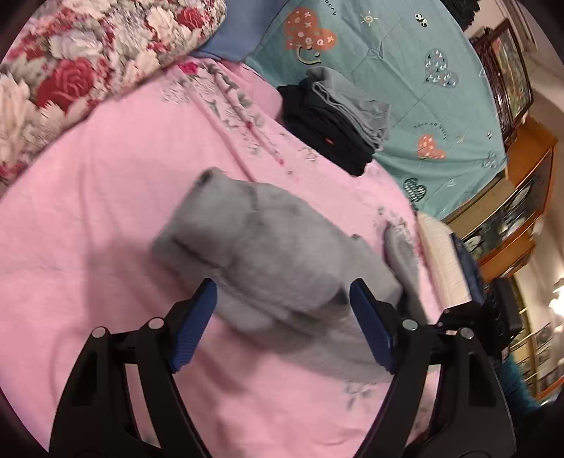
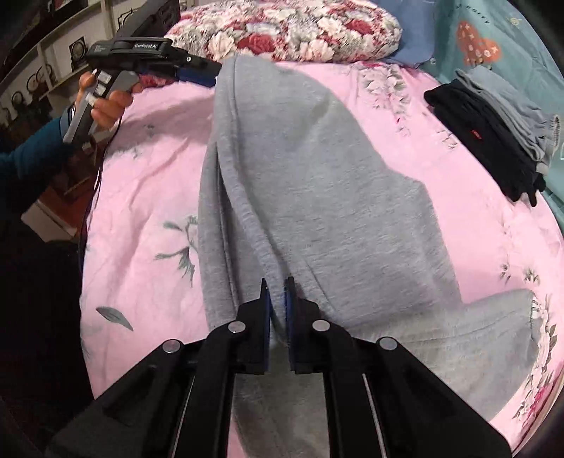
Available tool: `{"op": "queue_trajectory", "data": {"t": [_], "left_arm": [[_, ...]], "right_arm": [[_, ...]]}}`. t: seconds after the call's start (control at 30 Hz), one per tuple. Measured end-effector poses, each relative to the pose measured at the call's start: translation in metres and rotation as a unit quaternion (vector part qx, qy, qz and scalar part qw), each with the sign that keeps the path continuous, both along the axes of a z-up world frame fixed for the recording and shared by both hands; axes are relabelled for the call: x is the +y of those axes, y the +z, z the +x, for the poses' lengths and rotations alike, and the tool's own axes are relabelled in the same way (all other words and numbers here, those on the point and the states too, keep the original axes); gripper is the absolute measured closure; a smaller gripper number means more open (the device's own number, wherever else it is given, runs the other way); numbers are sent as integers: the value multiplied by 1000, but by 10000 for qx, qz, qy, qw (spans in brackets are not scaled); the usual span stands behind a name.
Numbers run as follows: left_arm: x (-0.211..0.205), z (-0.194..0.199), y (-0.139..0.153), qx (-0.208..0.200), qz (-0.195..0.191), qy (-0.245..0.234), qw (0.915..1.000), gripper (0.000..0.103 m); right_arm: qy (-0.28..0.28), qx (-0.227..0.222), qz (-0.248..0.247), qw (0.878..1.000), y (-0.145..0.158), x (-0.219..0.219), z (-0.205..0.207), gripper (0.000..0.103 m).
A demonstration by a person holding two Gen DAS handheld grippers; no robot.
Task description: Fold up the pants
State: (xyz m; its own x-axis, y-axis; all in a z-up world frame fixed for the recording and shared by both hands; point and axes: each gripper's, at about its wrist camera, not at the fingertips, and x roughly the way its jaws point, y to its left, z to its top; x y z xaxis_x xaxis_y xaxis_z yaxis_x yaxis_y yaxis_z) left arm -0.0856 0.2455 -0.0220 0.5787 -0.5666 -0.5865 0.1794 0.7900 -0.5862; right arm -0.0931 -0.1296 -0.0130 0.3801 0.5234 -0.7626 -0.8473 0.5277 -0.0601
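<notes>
The right gripper (image 2: 277,292) has its jaws nearly pressed together, pinching a fold of the grey pants (image 2: 310,197) at their near edge. The left gripper (image 1: 283,317) hangs with jaws spread wide and nothing between them — the pants (image 1: 282,253) lie blurred beyond its fingers. The pants rest on the pink bedsheet (image 2: 141,197), their long axis running from the right gripper toward the floral pillow (image 2: 289,28). The left gripper's body reads "GenRobot.AI". A stack of folded clothes (image 2: 493,130) sits well apart.
</notes>
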Motion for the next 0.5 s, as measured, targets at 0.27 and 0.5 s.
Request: {"op": "queue_trajectory", "data": {"t": [0.27,0.5], "left_arm": [[-8,30,-7,410,-389,551,9969,44],[0,14,6,118,-6,531,9985,79]], "right_arm": [[-153,-112,191,9996,9,-8,-5,96],[-114,-80,454,9989,21,-10,-14,96]]}}
